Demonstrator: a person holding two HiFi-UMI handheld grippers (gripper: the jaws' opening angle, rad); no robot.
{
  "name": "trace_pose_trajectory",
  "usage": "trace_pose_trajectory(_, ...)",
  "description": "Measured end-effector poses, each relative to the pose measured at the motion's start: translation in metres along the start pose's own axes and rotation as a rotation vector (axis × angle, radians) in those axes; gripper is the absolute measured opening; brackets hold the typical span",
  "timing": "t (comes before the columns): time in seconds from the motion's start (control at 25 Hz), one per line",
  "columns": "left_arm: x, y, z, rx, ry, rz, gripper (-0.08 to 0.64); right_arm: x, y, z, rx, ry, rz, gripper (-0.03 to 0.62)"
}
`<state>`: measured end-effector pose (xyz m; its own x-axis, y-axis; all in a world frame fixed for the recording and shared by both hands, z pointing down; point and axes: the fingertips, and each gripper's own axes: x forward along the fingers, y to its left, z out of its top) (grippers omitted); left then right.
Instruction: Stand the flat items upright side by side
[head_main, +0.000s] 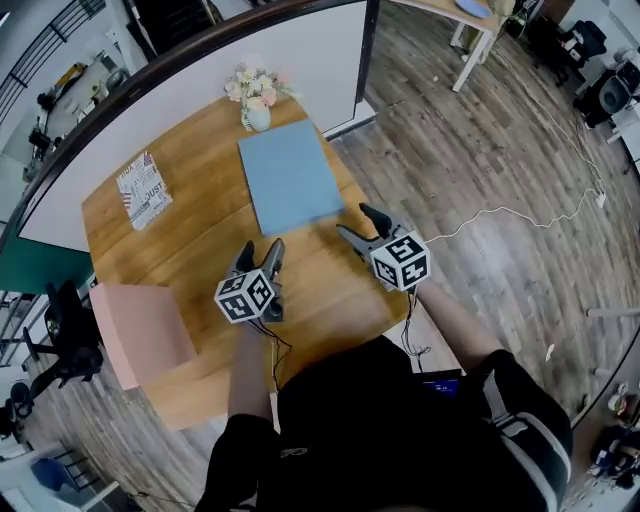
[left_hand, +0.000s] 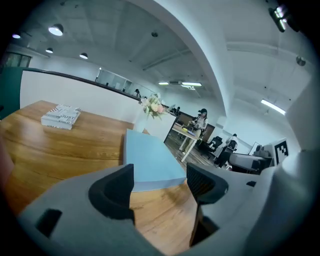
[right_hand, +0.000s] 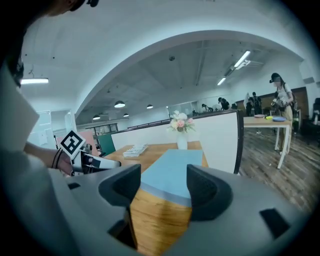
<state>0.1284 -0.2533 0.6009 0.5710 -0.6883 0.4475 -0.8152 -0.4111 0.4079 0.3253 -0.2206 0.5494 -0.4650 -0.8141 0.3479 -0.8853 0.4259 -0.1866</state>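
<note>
A flat light-blue book (head_main: 290, 175) lies on the wooden table (head_main: 200, 250), seen as well in the left gripper view (left_hand: 150, 160) and the right gripper view (right_hand: 175, 170). A white patterned book (head_main: 143, 190) lies flat at the far left, also visible from the left gripper (left_hand: 61, 116). A pink flat item (head_main: 140, 330) overhangs the table's left edge. My left gripper (head_main: 260, 250) (left_hand: 160, 187) is open just short of the blue book's near edge, nothing between its fingers. My right gripper (head_main: 353, 222) (right_hand: 162, 187) is open at the book's near right corner, also empty.
A small vase of flowers (head_main: 255, 100) stands at the far end of the blue book, against a white partition (head_main: 200, 90). The table's right edge (head_main: 385, 250) drops to wood flooring with a white cable (head_main: 520, 215). People and desks are in the distance.
</note>
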Motion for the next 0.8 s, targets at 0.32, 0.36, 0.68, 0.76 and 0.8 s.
trace_pose_trajectory(0.32,0.063,0.040,-0.004,-0.079,0.099,0.072,0.345,0.069,-0.054,-0.046,0.221,0.116,-0.019,0.290)
trace_pose_trajectory(0.36,0.070,0.044,-0.005,-0.086,0.110,0.079,0.345,0.077,-0.058,-0.051,0.238,0.129,-0.022,0.290)
trace_pose_trajectory(0.68,0.108,0.067,-0.027,-0.153,0.188,0.109,0.351,0.125,-0.074,-0.087,0.332,0.219,-0.041,0.291)
trace_pose_trajectory(0.76,0.115,0.067,-0.035,-0.149,0.211,0.115,0.354,0.133,-0.075,-0.095,0.360,0.249,-0.040,0.291)
trace_pose_trajectory(0.8,0.117,0.066,-0.038,-0.128,0.219,0.121,0.353,0.136,-0.075,-0.100,0.369,0.265,-0.040,0.291)
